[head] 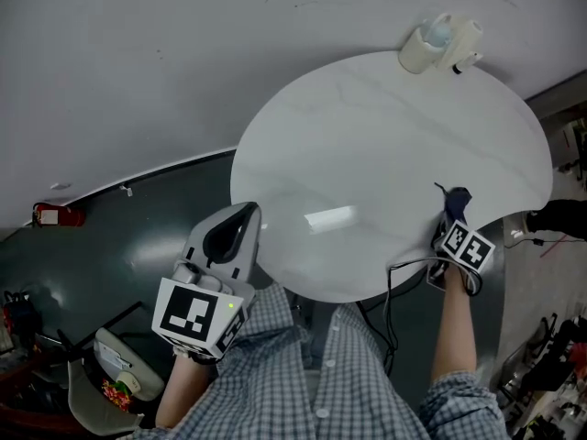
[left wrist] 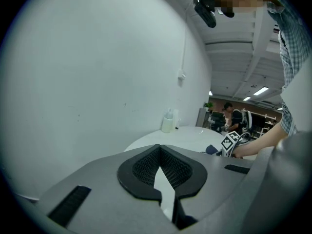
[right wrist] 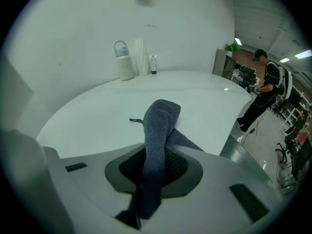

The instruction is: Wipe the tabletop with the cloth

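Note:
A round white table [head: 367,136] fills the middle of the head view. At its near right edge my right gripper [head: 453,222] is shut on a dark blue-grey cloth [head: 456,200]. In the right gripper view the cloth [right wrist: 158,126] rises out of the shut jaws of the right gripper [right wrist: 156,152] and folds over above the tabletop [right wrist: 97,116]. My left gripper [head: 243,211] hovers off the table's near left edge. Its jaws meet at the tips with nothing between them in the left gripper view, where this left gripper [left wrist: 159,146] points across the table [left wrist: 185,136].
A cream bottle [head: 438,42] stands at the table's far edge by the wall, with a white container [right wrist: 141,56] and a small tube [right wrist: 153,64] beside it. A cable [head: 404,273] hangs under the right gripper. A chair [head: 110,374] stands at lower left. A person [right wrist: 265,89] stands far right.

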The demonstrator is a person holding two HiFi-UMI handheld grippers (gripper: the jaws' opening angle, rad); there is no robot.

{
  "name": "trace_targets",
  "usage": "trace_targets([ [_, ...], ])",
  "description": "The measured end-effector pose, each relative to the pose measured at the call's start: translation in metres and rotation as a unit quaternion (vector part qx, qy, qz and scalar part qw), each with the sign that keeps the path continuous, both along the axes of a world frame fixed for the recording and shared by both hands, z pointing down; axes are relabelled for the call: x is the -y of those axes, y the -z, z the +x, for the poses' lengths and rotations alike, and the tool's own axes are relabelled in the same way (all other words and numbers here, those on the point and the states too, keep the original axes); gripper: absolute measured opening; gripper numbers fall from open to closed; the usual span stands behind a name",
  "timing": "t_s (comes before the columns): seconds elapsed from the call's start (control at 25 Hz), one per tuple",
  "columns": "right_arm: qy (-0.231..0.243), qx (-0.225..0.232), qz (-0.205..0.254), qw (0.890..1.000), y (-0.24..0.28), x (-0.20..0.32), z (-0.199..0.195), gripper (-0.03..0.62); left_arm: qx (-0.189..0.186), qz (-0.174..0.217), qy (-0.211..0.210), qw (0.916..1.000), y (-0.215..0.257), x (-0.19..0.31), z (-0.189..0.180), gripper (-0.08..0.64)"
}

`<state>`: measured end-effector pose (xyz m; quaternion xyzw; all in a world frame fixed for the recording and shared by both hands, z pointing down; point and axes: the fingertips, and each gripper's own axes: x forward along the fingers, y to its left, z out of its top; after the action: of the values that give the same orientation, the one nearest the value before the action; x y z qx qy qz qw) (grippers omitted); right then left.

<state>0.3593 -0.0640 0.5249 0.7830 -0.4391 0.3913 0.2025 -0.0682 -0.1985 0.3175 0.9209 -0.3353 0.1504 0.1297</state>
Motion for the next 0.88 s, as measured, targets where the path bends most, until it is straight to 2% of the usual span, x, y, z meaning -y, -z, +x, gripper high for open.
trace_targets([
  [0.24, -0.033, 0.008, 0.004, 0.999, -0.002, -0.039, -0.014, 0.058, -0.004, 0.005, -0.02, 0.9998, 0.003, -0.005, 0.004, 0.005],
  [0.36, -0.032, 0.006, 0.0, 0.999, -0.002, -0.052, -0.023, 0.058, -0.008, 0.002, -0.028, 0.9996, 0.003, -0.008, 0.01, 0.005],
  [0.6, 0.037, 0.018, -0.018, 0.999, -0.003, -0.063, -0.074, 0.058, -0.014, 0.0, -0.037, 0.9992, 0.001, -0.01, 0.022, 0.005],
  [0.88, 0.122, 0.07, -0.006, 0.99, -0.002, -0.07, -0.161, 0.057, -0.022, 0.002, -0.043, 0.9988, 0.005, -0.014, 0.027, 0.005],
])
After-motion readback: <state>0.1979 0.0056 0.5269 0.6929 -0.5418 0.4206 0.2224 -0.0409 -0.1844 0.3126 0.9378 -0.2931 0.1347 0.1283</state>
